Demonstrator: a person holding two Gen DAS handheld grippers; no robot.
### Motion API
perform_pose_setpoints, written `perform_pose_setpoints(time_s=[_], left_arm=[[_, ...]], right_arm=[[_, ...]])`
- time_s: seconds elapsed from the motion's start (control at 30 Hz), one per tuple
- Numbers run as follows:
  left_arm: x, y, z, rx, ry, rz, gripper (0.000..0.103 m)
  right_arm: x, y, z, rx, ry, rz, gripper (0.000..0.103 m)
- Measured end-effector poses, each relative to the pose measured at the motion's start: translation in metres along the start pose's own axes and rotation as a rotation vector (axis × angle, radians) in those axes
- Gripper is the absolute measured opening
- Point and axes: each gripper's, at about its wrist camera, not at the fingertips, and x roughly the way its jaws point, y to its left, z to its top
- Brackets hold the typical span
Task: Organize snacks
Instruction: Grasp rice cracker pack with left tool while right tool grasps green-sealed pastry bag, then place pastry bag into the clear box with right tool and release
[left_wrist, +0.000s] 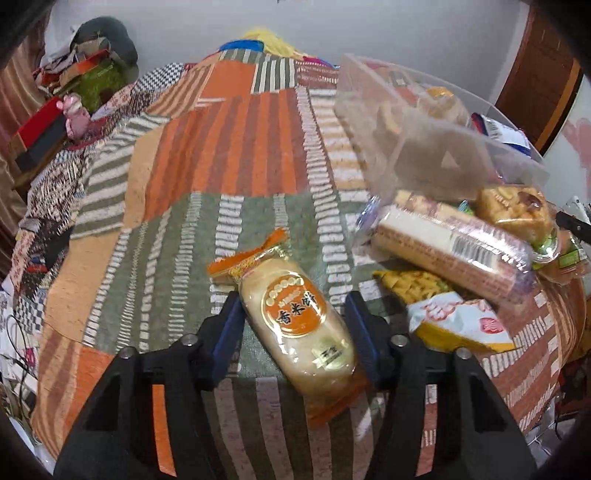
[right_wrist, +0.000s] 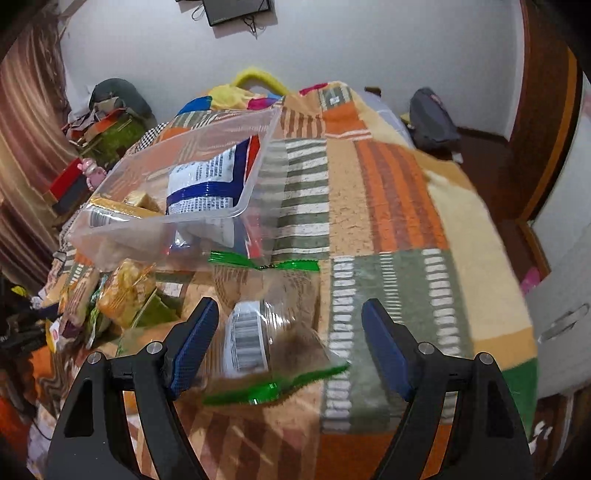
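A pack of rice crackers with an orange round label lies slantwise on the patchwork bedcover. My left gripper has its blue pads against both sides of this pack and is shut on it. In the right wrist view, a clear packet with green crimped ends and a barcode label lies on the cover. My right gripper stands open around it, with a gap on each side. A clear plastic bin holding a few snacks sits just beyond both grippers.
A heap of loose snacks lies by the bin: a long wafer pack, a wrapped pastry, a white and yellow bag, more packets. Clutter and boxes stand past the bed's far left; a bag lies on the floor.
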Motion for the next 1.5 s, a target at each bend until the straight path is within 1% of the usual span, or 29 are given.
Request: perform_pose_setpoints(time_s=[0.1, 0.17, 0.2, 0.23, 0.27, 0.3, 0.37, 0.47, 0.6, 0.8, 1.1, 1.3, 1.5], left_arm=[[0.002, 0.001, -0.003, 0.004, -0.014, 0.01, 0.05], [0.001, -0.001, -0.004, 0.014, -0.022, 0.02, 0.046], [0.0, -0.001, -0.005, 0.017, -0.025, 0.023, 0.042], [-0.001, -0.001, -0.006, 0.019, -0.028, 0.025, 0.039], [-0.002, 0.0, -0.006, 0.019, -0.031, 0.024, 0.038], [-0.003, 0.0, -0.007, 0.017, -0.033, 0.023, 0.036], [-0.005, 0.0, -0.007, 0.014, -0.036, 0.025, 0.036], [-0.01, 0.0, -0.006, 0.015, -0.047, 0.036, 0.034], [-0.021, -0.002, 0.001, 0.017, -0.075, 0.03, 0.034], [-0.047, -0.008, 0.017, 0.03, -0.143, 0.02, 0.034], [-0.082, -0.039, 0.054, 0.081, -0.246, -0.023, 0.034], [-0.086, -0.063, 0.089, 0.115, -0.292, -0.054, 0.034], [-0.076, -0.082, 0.122, 0.133, -0.3, -0.079, 0.034]], right_arm=[[0.011, 0.002, -0.003, -0.004, 0.033, 0.008, 0.077], [0.014, 0.004, -0.007, -0.013, 0.04, 0.008, 0.076], [0.012, 0.005, -0.01, -0.016, 0.032, 0.007, 0.075], [0.01, 0.004, -0.011, -0.014, 0.025, 0.015, 0.072], [0.008, 0.004, -0.013, -0.012, 0.022, 0.02, 0.065], [0.007, 0.003, -0.013, -0.01, 0.019, 0.025, 0.062], [0.003, 0.002, -0.016, -0.013, 0.013, 0.029, 0.053], [-0.003, 0.003, -0.019, -0.021, -0.002, 0.017, 0.048], [-0.014, 0.002, -0.02, -0.023, -0.024, 0.008, 0.047], [-0.04, 0.002, -0.01, -0.03, -0.089, 0.003, 0.047], [-0.073, 0.024, 0.023, -0.081, -0.216, 0.012, 0.047], [-0.073, 0.05, 0.05, -0.132, -0.278, 0.043, 0.047], [-0.052, 0.079, 0.076, -0.191, -0.281, 0.067, 0.047]])
